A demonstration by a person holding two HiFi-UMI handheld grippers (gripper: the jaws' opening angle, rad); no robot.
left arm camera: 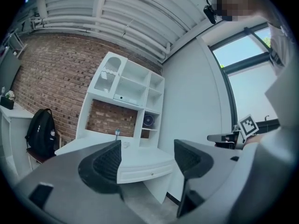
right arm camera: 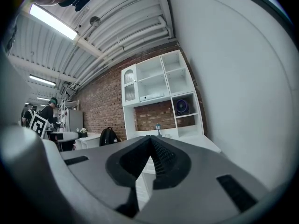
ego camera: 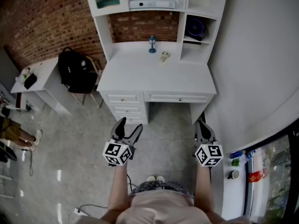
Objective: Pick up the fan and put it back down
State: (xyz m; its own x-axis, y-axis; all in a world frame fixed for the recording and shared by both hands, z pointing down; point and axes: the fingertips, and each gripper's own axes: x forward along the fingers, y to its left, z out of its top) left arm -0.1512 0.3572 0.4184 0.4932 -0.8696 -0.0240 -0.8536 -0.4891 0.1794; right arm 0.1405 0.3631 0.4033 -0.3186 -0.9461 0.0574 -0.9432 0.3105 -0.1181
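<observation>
white desk (ego camera: 140, 73), blue ornament (ego camera: 152, 44), shelved fan (ego camera: 195, 28)

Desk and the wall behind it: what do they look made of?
Desk: probably white-painted wood or laminate, matte; smooth flat panels, small drawer knobs. Wall: exposed red brick, rough; mortar joints visible.

The bench (ego camera: 140, 73) top is open near and left. A blue figurine (ego camera: 152, 44) and a pale object (ego camera: 164, 56) stand far. Shelf walls (ego camera: 183, 31) box in the fan (ego camera: 195, 28), far right.
</observation>
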